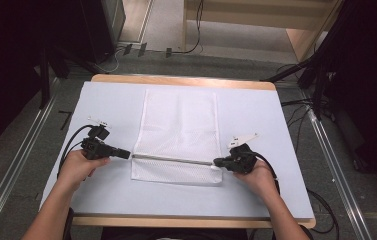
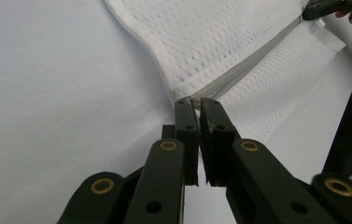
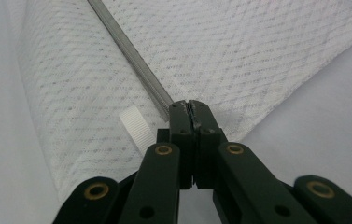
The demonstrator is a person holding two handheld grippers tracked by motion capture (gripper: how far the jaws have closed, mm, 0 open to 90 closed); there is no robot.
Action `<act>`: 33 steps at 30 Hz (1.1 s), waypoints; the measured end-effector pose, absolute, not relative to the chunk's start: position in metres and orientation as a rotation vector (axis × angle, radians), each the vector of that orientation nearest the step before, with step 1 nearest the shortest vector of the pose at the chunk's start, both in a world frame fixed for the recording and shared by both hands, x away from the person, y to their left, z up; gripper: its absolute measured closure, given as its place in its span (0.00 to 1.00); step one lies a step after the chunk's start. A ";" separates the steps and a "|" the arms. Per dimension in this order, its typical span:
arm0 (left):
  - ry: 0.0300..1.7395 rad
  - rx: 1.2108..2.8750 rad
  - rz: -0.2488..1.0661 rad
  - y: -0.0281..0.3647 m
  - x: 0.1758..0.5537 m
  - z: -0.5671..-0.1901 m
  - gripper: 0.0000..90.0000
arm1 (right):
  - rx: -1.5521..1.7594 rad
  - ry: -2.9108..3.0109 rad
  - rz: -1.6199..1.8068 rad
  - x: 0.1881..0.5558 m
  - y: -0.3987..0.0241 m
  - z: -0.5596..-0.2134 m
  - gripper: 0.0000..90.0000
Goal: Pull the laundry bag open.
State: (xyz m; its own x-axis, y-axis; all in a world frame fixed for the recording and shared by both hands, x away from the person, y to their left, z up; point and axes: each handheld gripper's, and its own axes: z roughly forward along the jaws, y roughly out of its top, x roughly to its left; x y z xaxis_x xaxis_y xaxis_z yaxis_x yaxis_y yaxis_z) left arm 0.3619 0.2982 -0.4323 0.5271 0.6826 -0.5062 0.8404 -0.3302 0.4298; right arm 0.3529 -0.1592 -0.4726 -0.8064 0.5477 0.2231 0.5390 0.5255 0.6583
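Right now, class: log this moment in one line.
left gripper: shut on zipper | right gripper: shut on zipper | mesh bag: flat on table

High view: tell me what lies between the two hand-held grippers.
The grey zipper of the white mesh bag spans the stretch from the left hand-held gripper to the right hand-held gripper; the high view shows it.

white mesh laundry bag (image 1: 178,125) | flat, mid-table | grey zipper (image 1: 173,160) closed, across near end

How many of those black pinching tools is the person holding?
2. The left gripper pinches the left end of the mesh bag's zipper; the right gripper pinches its right end.
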 end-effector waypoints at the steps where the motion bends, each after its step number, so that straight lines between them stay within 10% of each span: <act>1: 1.230 2.107 -0.305 0.298 0.362 -0.433 0.97 | 0.978 2.737 1.171 0.353 -0.159 -0.472 1.00; 33: 1.175 2.076 0.017 0.314 0.358 -0.431 0.43 | 1.142 2.542 1.282 0.367 -0.186 -0.461 0.43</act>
